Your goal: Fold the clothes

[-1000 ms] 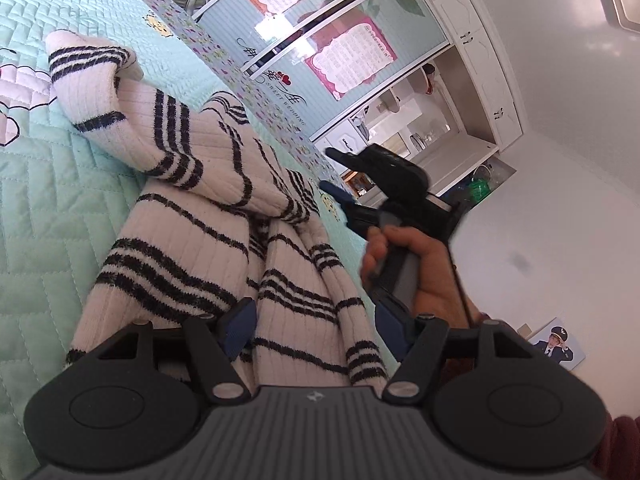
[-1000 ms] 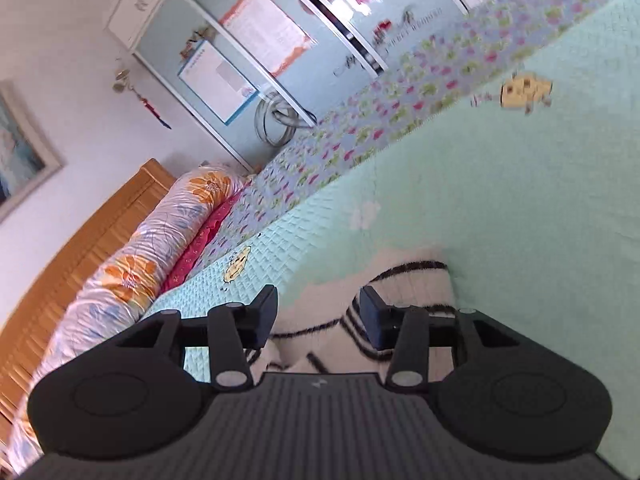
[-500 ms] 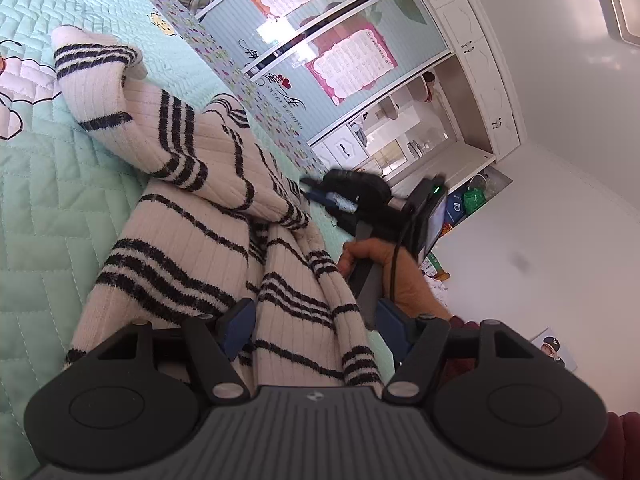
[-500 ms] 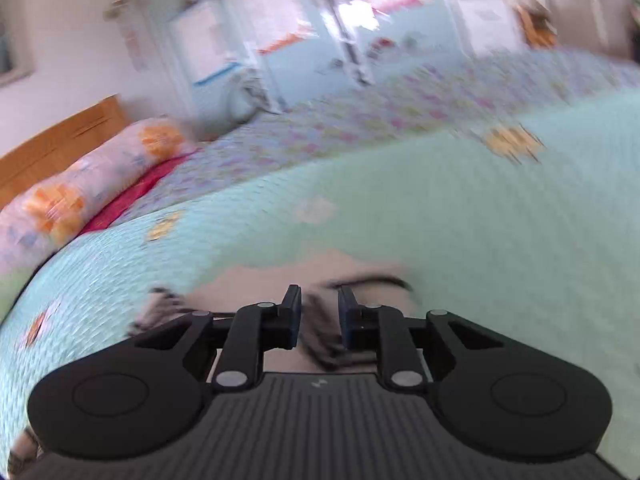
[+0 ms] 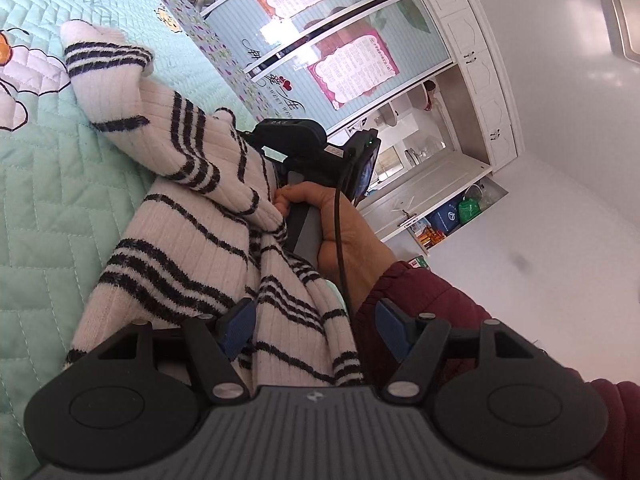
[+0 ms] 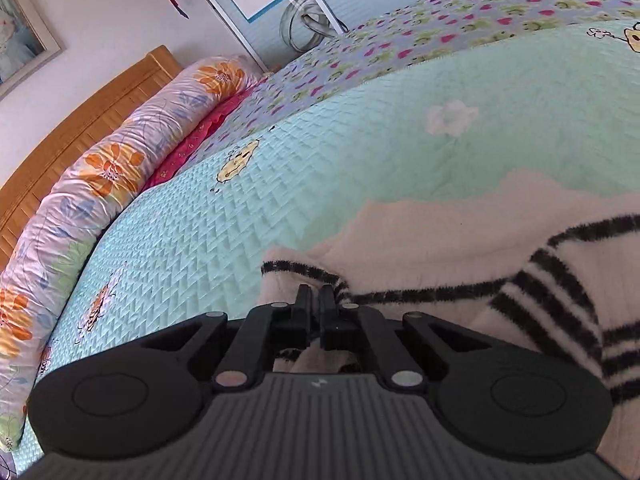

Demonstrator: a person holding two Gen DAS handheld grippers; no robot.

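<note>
We see the mint quilted bedspread [image 6: 360, 152] filling the scene, with the cream black-striped sweater [image 5: 180, 232] crumpled on its near part. Our left gripper [image 5: 316, 330] hangs over the sweater's hem, jaws spread wide, pads clear of it. Our right gripper [image 6: 315, 300] has jaws pressed together, pinching a sweater edge.

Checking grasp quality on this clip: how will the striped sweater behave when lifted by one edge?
Probably floppy: the striped sweater already lies bunched in soft folds. Its fuzzy ribbed knit likely grips rather than slips between the right tongs, shut on its edge. It should drag across the quilt.
</note>
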